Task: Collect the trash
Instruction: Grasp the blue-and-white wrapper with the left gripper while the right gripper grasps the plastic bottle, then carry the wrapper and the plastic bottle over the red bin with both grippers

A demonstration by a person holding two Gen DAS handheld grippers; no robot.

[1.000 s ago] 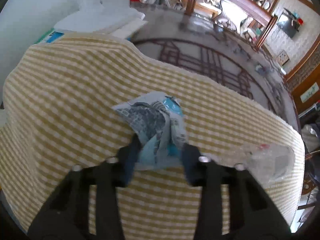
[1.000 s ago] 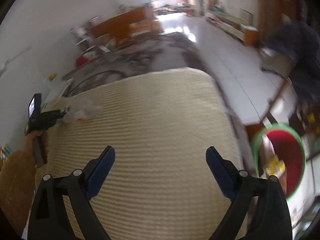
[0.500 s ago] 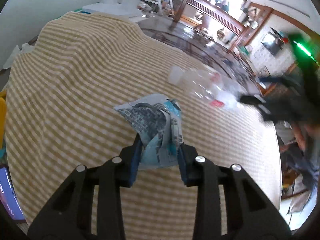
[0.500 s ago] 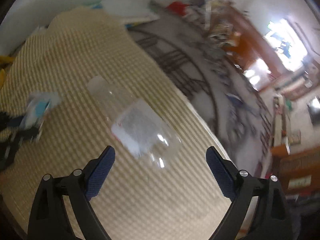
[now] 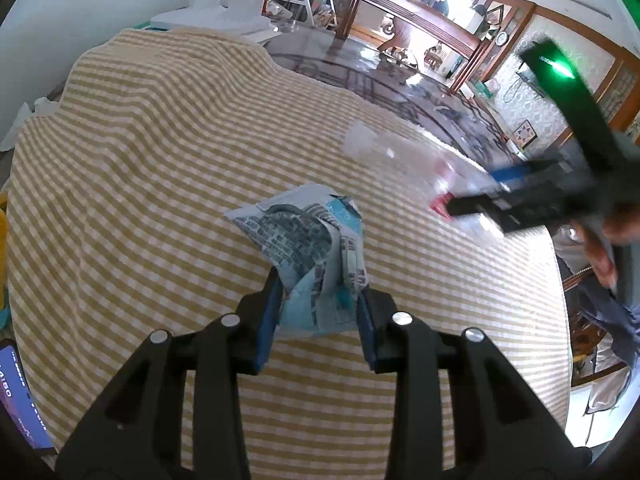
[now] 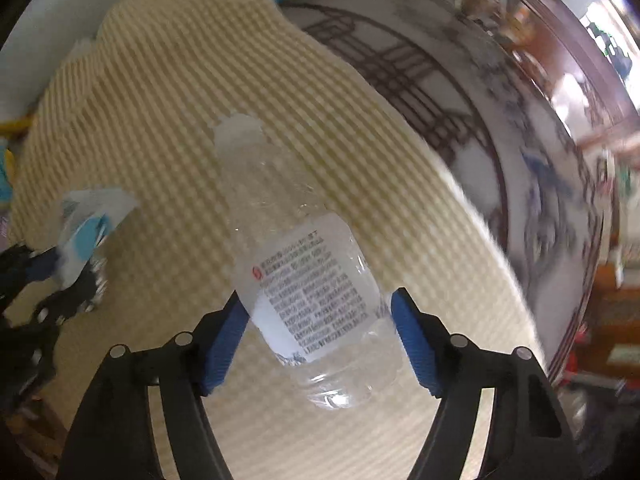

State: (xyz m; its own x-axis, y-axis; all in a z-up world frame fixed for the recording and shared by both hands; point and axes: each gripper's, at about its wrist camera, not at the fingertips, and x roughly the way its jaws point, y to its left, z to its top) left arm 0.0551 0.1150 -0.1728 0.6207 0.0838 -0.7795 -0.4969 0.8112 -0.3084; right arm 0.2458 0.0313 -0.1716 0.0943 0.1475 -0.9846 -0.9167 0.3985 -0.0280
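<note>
Bottle (image 6: 308, 280) lies flat on the checked table (image 6: 168, 92), cap pointing away, body already between the closing right jaws (image 6: 316, 340) (left jaws (image 5: 318, 320) stay busy, clamped on a crumpled wrapper (image 5: 312, 256)).

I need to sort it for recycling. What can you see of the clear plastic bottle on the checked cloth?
The clear plastic bottle lies on its side on the yellow-and-white checked cloth. It looks empty and somewhat crumpled, with a pale cap end pointing away and a white label of small dark print and a red mark. It sits between the closing right tongs; the left blue pad seems to touch it, the right one not yet.
</note>
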